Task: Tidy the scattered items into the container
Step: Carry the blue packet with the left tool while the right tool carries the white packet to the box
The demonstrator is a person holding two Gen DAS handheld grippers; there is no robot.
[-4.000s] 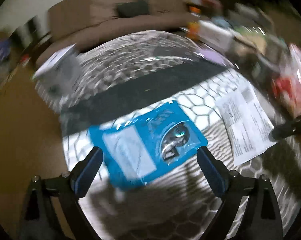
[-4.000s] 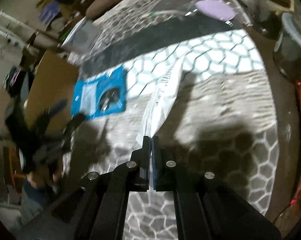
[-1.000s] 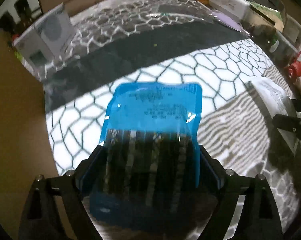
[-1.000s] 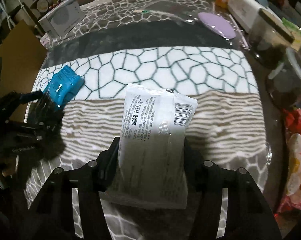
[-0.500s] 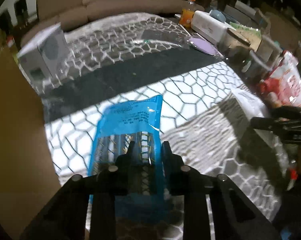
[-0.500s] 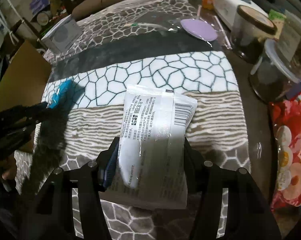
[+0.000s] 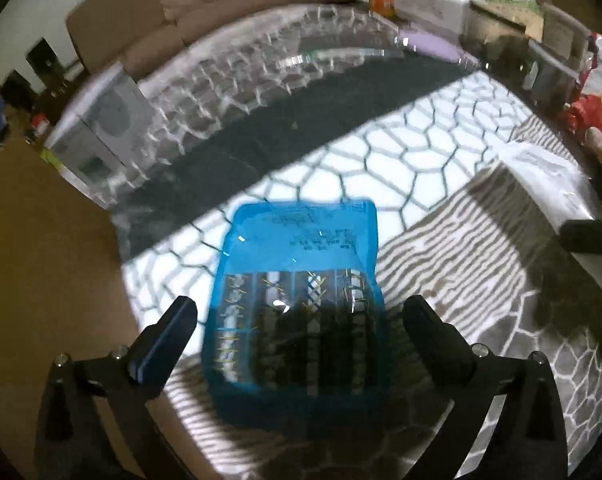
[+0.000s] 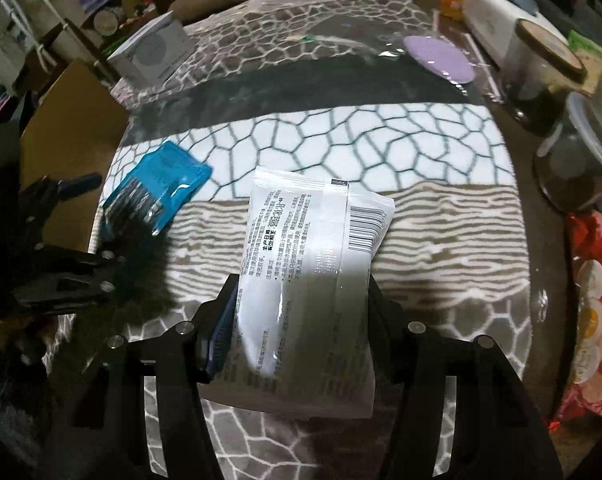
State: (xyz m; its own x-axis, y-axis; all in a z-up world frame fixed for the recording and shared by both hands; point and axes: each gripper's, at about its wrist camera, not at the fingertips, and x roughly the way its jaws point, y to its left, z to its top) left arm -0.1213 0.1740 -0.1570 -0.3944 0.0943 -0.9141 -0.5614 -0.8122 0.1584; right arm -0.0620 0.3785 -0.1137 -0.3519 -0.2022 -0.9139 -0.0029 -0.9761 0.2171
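Observation:
A blue plastic packet lies on the patterned blanket between the spread fingers of my left gripper, which is open around it. It also shows in the right wrist view, with the left gripper at the far left. A white printed packet lies between the fingers of my right gripper, which is open around it. The white packet also shows in the left wrist view. A brown cardboard box stands at the blanket's left edge.
A grey-white carton sits at the far left of the blanket. A purple disc, dark jars, a white case and a red snack bag line the right side. A brown sofa stands behind.
My left gripper, shut on the blue packet half a second ago, has opened again, and the packet lies flat between its fingers. The right gripper stays open around the white packet.

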